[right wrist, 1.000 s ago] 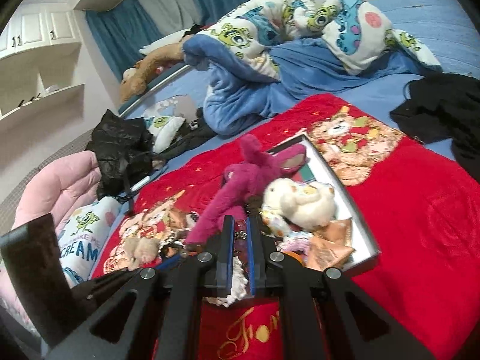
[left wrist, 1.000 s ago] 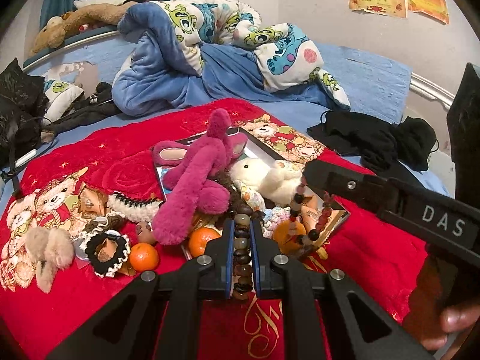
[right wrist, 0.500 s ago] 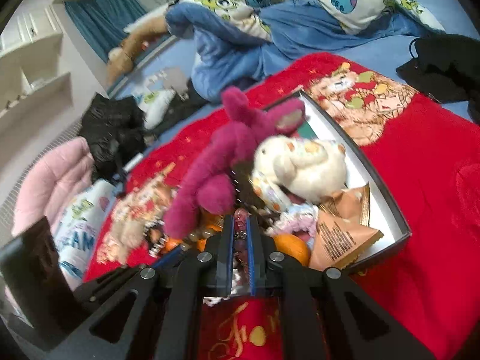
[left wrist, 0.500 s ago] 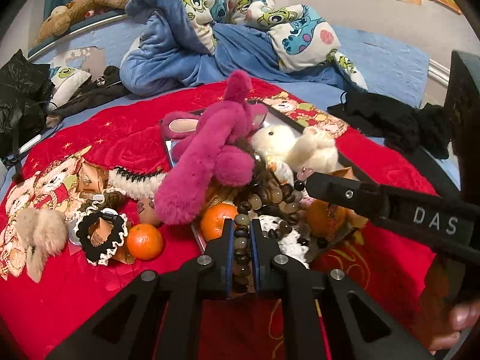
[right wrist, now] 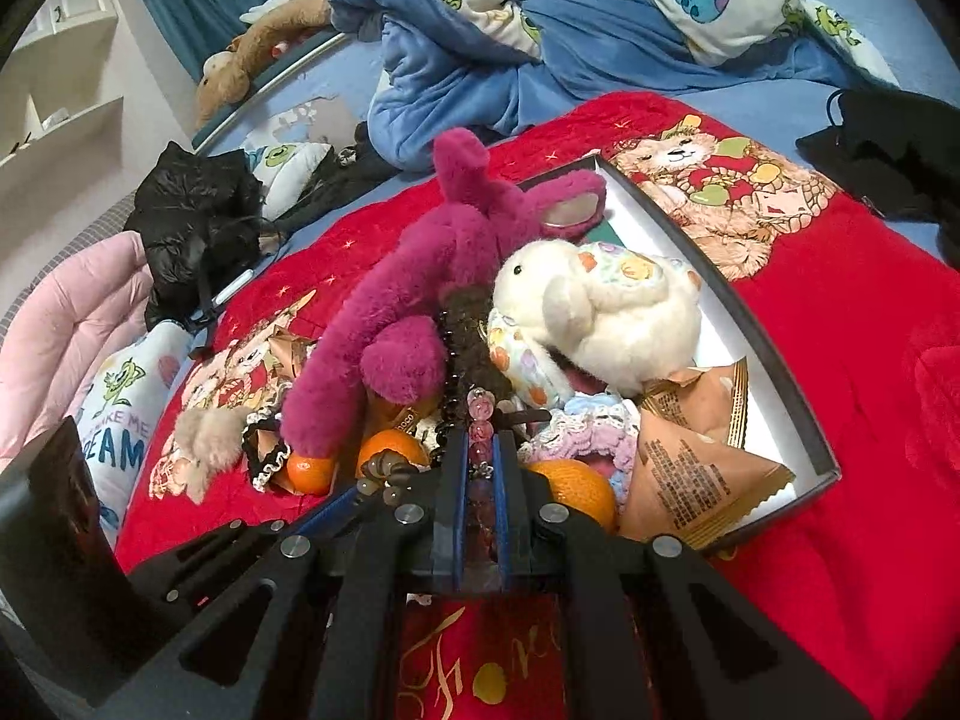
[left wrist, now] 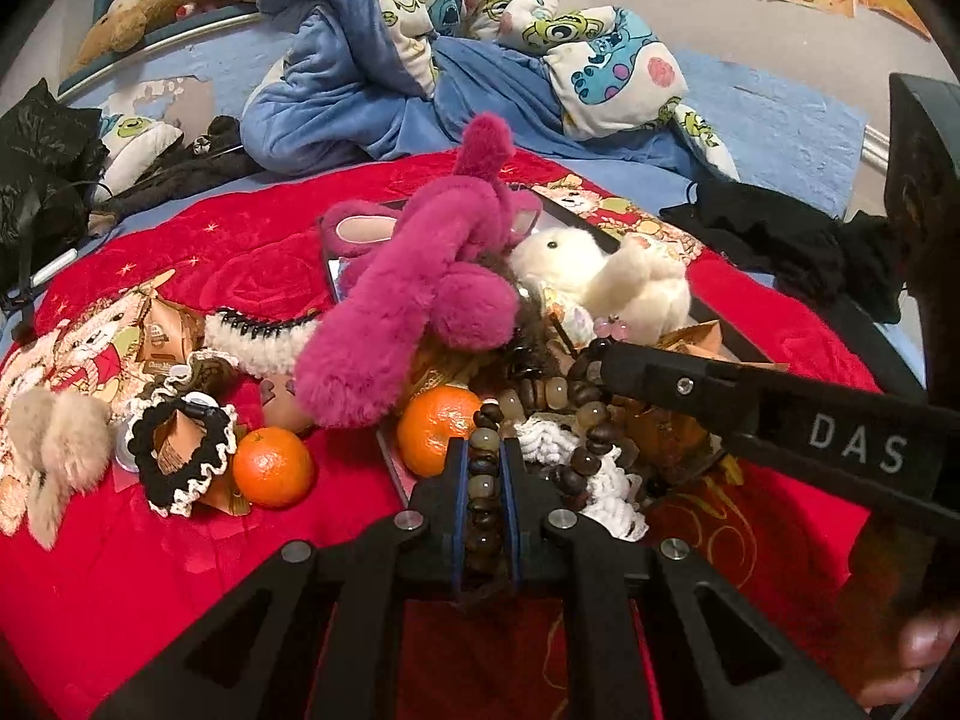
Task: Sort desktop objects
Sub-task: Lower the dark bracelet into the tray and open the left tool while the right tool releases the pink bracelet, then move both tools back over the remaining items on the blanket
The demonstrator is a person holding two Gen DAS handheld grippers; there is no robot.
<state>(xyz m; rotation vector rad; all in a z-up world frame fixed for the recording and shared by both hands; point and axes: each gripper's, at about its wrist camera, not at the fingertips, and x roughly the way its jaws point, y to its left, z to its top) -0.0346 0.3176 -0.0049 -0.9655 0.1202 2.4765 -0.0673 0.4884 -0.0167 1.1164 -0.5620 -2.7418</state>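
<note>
While both claws sit low over the near edge of the box (right wrist: 774, 354), each is clamped on a strand of beads.

Left claw (left wrist: 485, 468): fingers closed together on a brown bead bracelet (left wrist: 483, 483), whose loops trail ahead and to the right over a white crochet piece (left wrist: 606, 480). Directly ahead, touching the beads, 1 orange (left wrist: 435, 432) inside the box; to the left, 1 more orange (left wrist: 273, 467) on the red blanket (left wrist: 180, 546), beside a black-and-white scrunchie (left wrist: 180, 459).

Right claw (right wrist: 480, 468): fingers closed together on a pink bead strand (right wrist: 480, 420), which rises just past the tips. To the right, touching the claw's side, 1 orange (right wrist: 576, 489) and a tan snack packet (right wrist: 690, 468), both in the box. To the left, 2 oranges (right wrist: 390, 450), the farther one on the blanket.

Ahead of both claws: magenta plush (right wrist: 420, 294) lying across the box's left wall; cream plush (right wrist: 594, 312) just right of it, inside the box. The right claw's arm crosses the left wrist view at right.
</note>
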